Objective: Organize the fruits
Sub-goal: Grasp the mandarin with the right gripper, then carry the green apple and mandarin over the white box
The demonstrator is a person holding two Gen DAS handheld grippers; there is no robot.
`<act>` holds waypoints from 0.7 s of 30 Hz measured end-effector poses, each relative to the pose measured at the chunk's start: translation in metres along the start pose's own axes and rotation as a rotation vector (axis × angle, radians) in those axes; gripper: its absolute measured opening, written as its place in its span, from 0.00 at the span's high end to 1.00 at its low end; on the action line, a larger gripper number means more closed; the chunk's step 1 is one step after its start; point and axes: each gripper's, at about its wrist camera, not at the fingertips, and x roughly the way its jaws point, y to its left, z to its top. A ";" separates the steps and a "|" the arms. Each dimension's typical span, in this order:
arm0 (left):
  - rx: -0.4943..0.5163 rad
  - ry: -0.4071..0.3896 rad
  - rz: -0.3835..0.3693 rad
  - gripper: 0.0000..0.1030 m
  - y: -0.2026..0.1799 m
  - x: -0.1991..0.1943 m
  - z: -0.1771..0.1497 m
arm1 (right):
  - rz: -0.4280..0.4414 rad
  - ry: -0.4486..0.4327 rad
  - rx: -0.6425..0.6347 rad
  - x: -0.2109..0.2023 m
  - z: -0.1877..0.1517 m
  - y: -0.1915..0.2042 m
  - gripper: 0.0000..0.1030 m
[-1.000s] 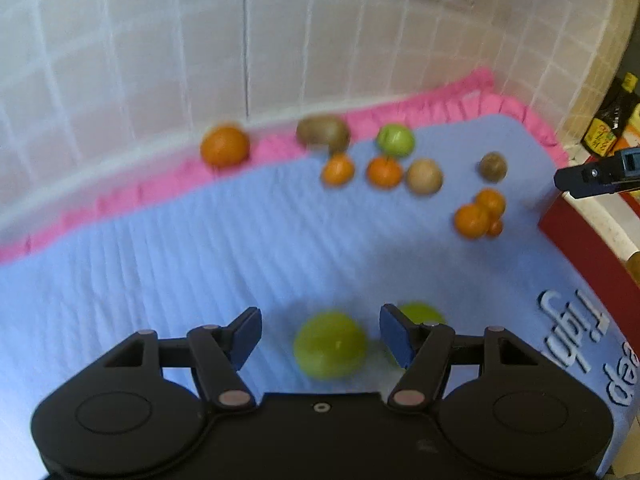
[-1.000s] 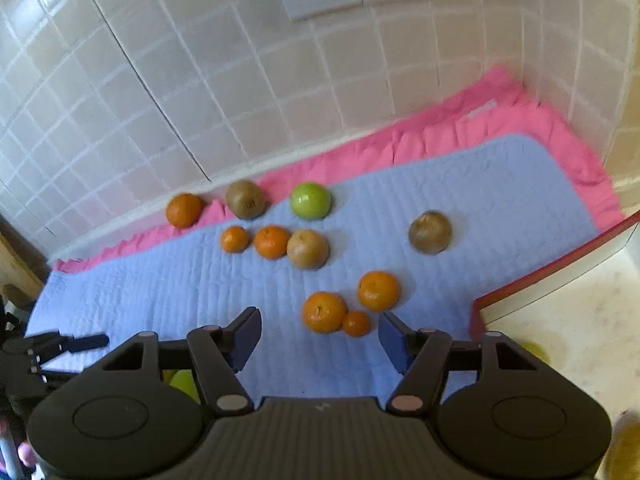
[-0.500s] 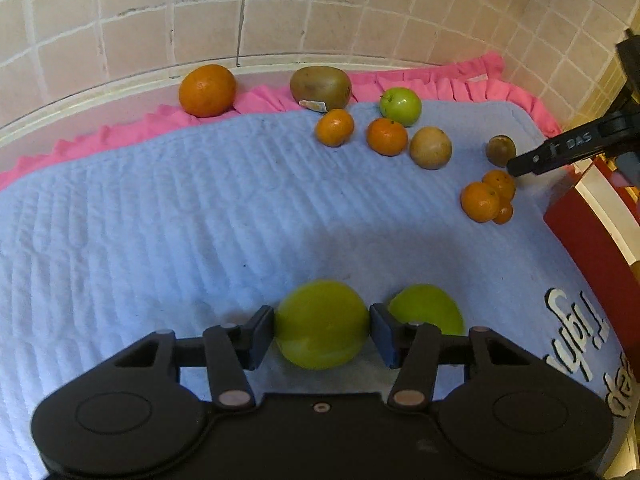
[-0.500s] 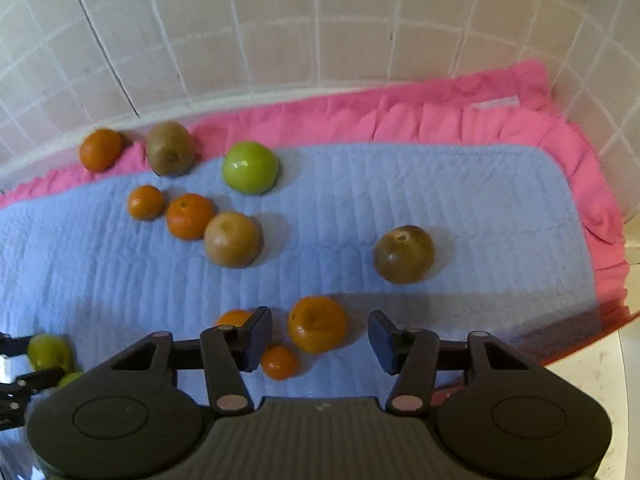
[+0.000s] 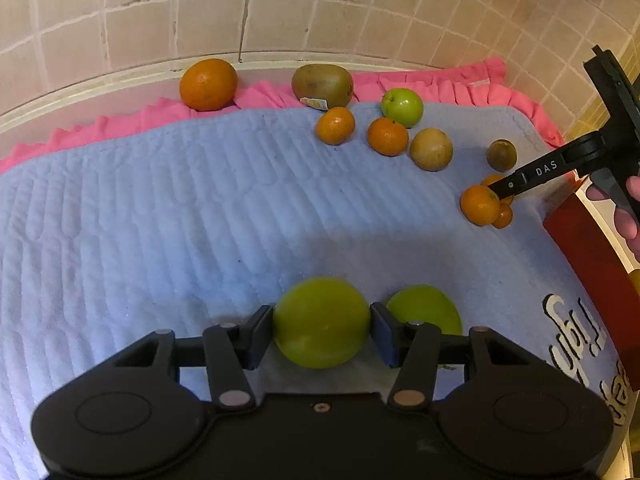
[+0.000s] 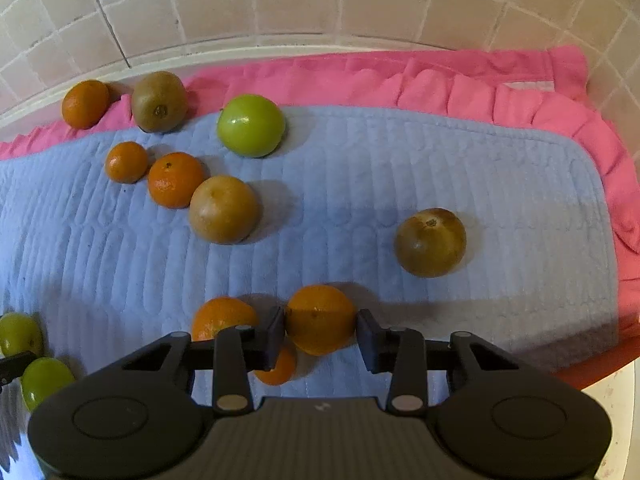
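Observation:
My left gripper [image 5: 322, 332] is shut on a yellow-green round fruit [image 5: 322, 322] that rests on the blue quilted mat [image 5: 160, 220]; both pads press its sides. A second green fruit [image 5: 424, 308] lies just to its right. In the right wrist view, my right gripper [image 6: 320, 336] has its jaws closing around a mandarin [image 6: 320, 316], and both pads touch its sides. Two more mandarins, one [image 6: 224, 316] and a smaller one [image 6: 278, 368], lie against its left finger. The left wrist view shows the right gripper's finger [image 5: 536, 174] at that cluster.
Further back lie a green apple [image 6: 250, 124], a kiwi [image 6: 160, 100], an orange [image 6: 84, 102], two mandarins [image 6: 176, 178] and two brown round fruits [image 6: 224, 208], [image 6: 430, 246]. A tiled wall rises behind the pink frill [image 6: 440, 80]. A red board edge [image 5: 580, 248] borders the mat on the right.
The left gripper dropped onto the green fruit and closed on it, then stayed still. The right gripper moved down to the mandarin cluster and its jaws narrowed onto one mandarin.

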 end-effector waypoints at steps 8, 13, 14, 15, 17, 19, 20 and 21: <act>0.007 -0.053 0.053 0.40 -0.007 -0.023 0.013 | 0.003 -0.191 0.068 -0.069 -0.012 -0.022 0.61; 0.086 -0.128 0.049 0.39 -0.034 -0.044 0.036 | -0.007 -0.321 0.176 -0.126 -0.040 -0.061 0.61; 0.106 -0.138 0.041 0.40 -0.043 -0.046 0.040 | -0.014 -0.344 0.204 -0.136 -0.049 -0.071 0.61; 0.127 -0.148 0.030 0.40 -0.053 -0.048 0.046 | -0.022 -0.362 0.229 -0.145 -0.057 -0.081 0.61; 0.181 -0.166 -0.016 0.39 -0.077 -0.048 0.057 | -0.043 -0.396 0.284 -0.162 -0.077 -0.102 0.61; 0.231 -0.181 -0.063 0.39 -0.103 -0.047 0.068 | -0.066 -0.417 0.335 -0.174 -0.096 -0.124 0.61; 0.253 -0.186 -0.088 0.39 -0.116 -0.045 0.072 | -0.080 -0.425 0.366 -0.179 -0.106 -0.137 0.61; 0.277 -0.191 -0.115 0.39 -0.131 -0.044 0.077 | -0.091 -0.432 0.394 -0.182 -0.117 -0.148 0.61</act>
